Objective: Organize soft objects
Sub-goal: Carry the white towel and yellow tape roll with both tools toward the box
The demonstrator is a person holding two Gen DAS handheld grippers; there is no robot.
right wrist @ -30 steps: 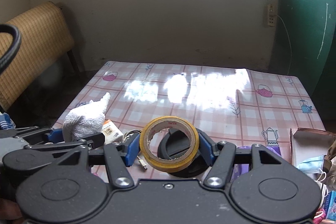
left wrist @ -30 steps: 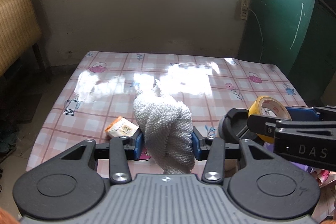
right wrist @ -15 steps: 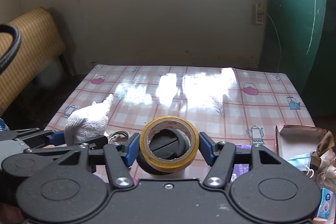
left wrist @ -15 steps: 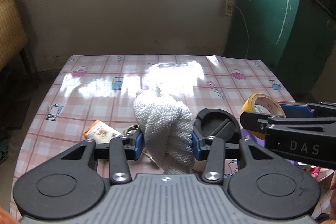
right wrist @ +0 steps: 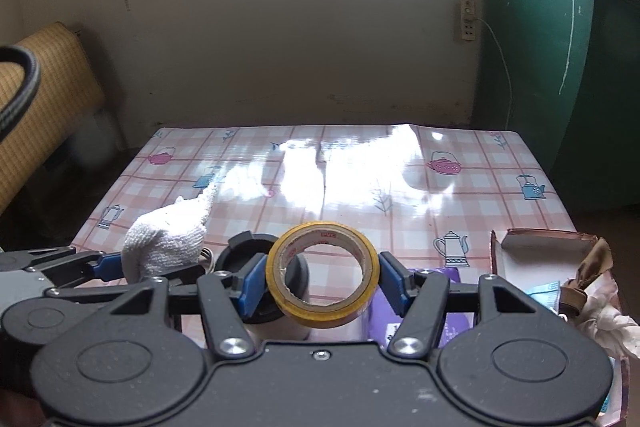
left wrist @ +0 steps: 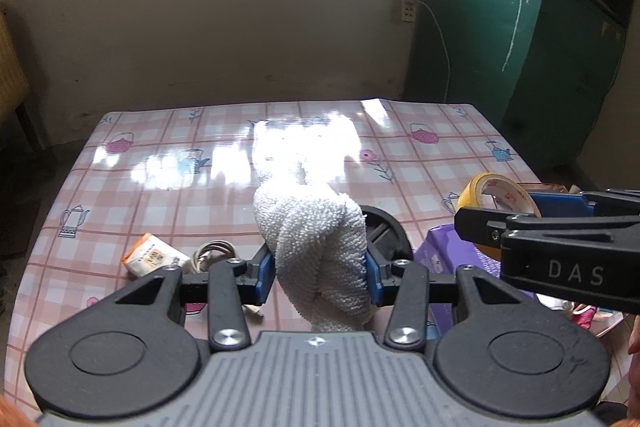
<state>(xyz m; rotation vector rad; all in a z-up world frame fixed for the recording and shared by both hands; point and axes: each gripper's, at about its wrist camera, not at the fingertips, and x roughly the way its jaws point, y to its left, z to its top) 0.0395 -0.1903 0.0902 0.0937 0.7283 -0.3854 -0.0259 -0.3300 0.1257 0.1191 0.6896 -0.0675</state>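
Note:
A bunched white terry cloth (left wrist: 316, 239) hangs between the blue pads of my left gripper (left wrist: 318, 273), which is shut on it above the near part of the table. The same cloth (right wrist: 164, 243) shows at the left of the right wrist view. My right gripper (right wrist: 322, 285) is shut on a yellow tape roll (right wrist: 322, 275), held upright with its hole facing me. In the left wrist view that tape roll (left wrist: 496, 191) and the right gripper's black finger sit at the right.
A pink checked tablecloth with teapot prints (right wrist: 400, 195) covers the table. On it lie a black round lid (left wrist: 384, 227), a small orange packet (left wrist: 152, 257), a coiled cord (left wrist: 212, 251) and a purple pack (right wrist: 448, 327). An open box (right wrist: 548, 259) with masks stands at the right.
Both grippers have shifted to the right over the table with their loads. The black lid and packet now sit further left in view. Neither grip has changed.

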